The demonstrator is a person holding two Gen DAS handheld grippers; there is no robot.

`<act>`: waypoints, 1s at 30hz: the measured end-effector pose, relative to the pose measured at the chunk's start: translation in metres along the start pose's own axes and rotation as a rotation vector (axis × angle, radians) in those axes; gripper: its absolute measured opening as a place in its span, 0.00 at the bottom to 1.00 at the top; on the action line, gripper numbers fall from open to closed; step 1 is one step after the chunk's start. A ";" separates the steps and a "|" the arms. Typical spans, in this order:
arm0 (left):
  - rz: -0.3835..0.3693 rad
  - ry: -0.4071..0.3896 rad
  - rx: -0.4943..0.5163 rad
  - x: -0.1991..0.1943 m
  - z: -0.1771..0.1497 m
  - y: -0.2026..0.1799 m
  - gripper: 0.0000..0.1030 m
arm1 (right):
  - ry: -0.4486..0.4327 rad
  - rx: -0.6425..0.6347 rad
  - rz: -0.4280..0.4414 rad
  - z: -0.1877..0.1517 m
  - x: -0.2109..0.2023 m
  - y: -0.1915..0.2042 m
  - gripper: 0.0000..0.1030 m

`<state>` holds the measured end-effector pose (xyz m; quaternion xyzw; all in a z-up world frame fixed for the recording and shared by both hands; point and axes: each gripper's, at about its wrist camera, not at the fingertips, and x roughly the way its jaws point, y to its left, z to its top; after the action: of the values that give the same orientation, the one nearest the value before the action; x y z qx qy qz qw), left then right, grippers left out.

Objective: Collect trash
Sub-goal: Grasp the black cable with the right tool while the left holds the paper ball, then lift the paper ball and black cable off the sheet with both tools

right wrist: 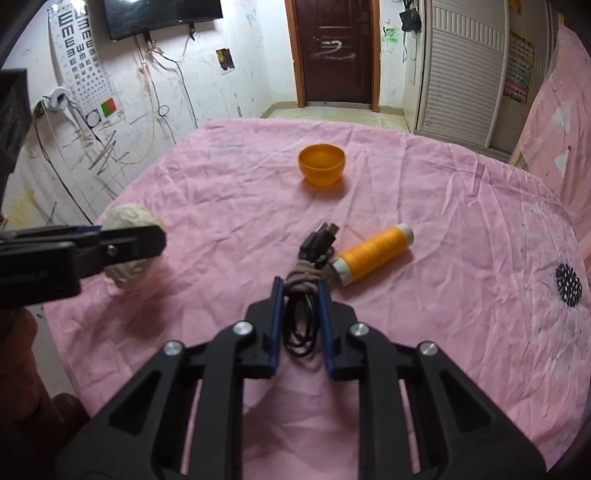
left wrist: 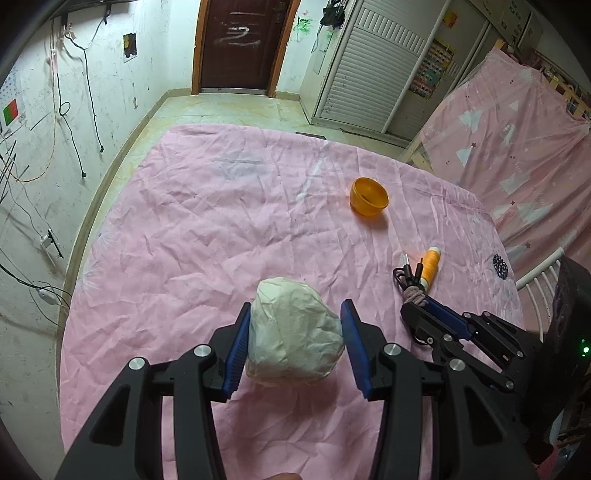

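between the left claw pads | crumpled paper ball held, grip light, could slip | right claw half-closed astride cable bundle, not clearly gripping, cable could snag thread spool

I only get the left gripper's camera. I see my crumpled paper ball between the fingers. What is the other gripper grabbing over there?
Observer: The right gripper straddles a coiled black cable, one finger on each side. Its coil is hidden in your view.
Operator: Is it squeezing it?
Observer: I cannot tell for sure; the pads sit close beside the coil, which is bound with a brownish tie.
Operator: What's on the wall I can't see?
Observer: A dark TV screen hangs above an eye chart.
Operator: Is my ball off the sheet?
Observer: From the right side, the paper ball looks lifted, with its shadow on the pink sheet below.
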<state>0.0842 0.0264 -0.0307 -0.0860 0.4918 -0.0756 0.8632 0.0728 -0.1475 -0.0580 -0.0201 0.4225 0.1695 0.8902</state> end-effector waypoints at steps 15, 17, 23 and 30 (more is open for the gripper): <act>0.018 -0.024 0.054 -0.008 0.004 -0.033 0.39 | -0.098 0.041 0.002 0.000 -0.041 -0.023 0.16; 0.018 -0.024 0.066 -0.008 0.005 -0.040 0.39 | -0.109 0.051 -0.002 -0.001 -0.046 -0.029 0.16; 0.015 -0.027 0.110 -0.008 0.005 -0.069 0.39 | -0.138 0.087 -0.036 -0.006 -0.060 -0.054 0.16; 0.003 -0.028 0.182 -0.009 0.003 -0.108 0.39 | -0.171 0.147 -0.067 -0.016 -0.076 -0.087 0.16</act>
<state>0.0771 -0.0768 0.0018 -0.0078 0.4707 -0.1175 0.8744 0.0442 -0.2541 -0.0202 0.0454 0.3554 0.1094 0.9272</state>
